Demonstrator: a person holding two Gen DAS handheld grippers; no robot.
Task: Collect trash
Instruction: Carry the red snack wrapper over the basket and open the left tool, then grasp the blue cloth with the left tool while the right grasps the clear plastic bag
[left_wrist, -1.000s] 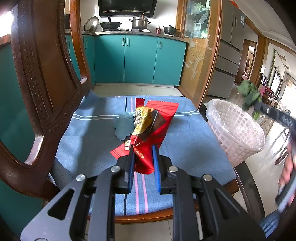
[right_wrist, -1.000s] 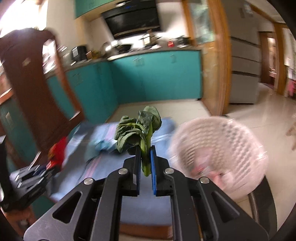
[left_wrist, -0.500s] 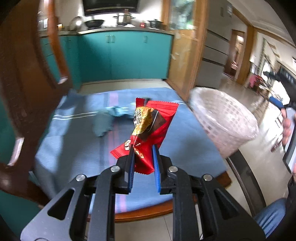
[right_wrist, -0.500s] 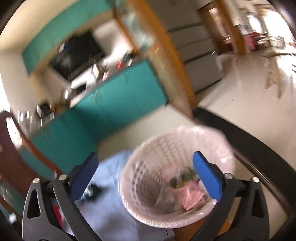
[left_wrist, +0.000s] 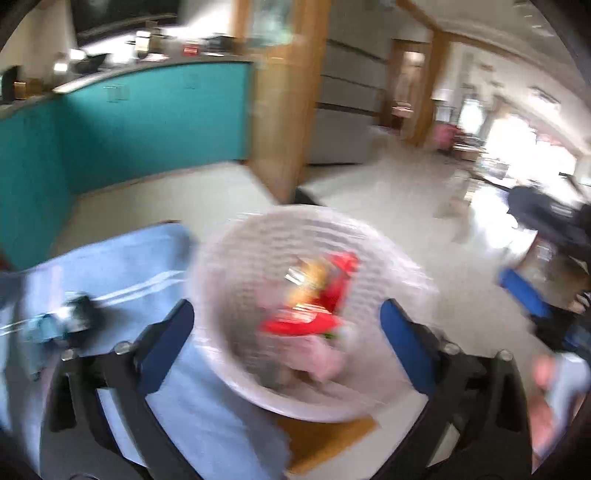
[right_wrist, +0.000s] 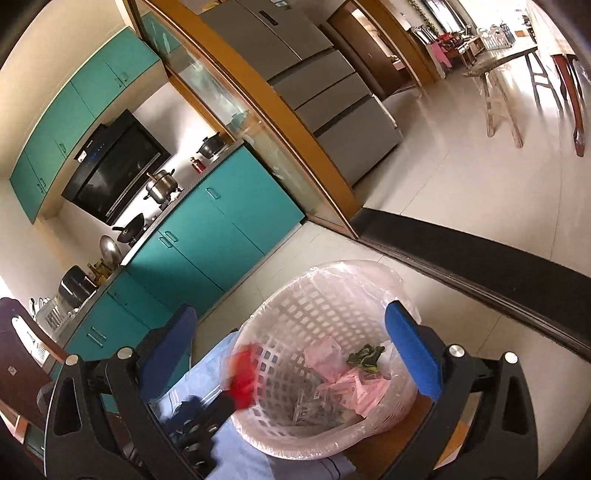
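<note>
A white lattice basket (left_wrist: 236, 280) lined with a clear bag stands at the table's edge. My left gripper (left_wrist: 286, 343) hangs over it and its jaws are opening, with nothing pressed between the blue pads. The red and gold snack wrapper (left_wrist: 314, 299) is loose and blurred inside the basket's mouth. In the right wrist view the same wrapper (right_wrist: 243, 380) shows at the left wall of the basket (right_wrist: 295, 314). My right gripper (right_wrist: 291, 354) is open and empty above the basket. A green leafy vegetable (right_wrist: 365, 356) lies inside on pink scraps (right_wrist: 354, 384).
A blue striped cloth (left_wrist: 122, 258) covers the table, and a crumpled bluish piece (left_wrist: 62, 321) lies on it at the left. Teal kitchen cabinets (right_wrist: 207, 240) stand behind. A hand (left_wrist: 554, 387) shows at the right edge. Tiled floor lies beyond the basket.
My left gripper swung right from the cloth to over the basket and went from shut on the red wrapper to wide apart. The vegetable left my right gripper and now lies in the basket.
</note>
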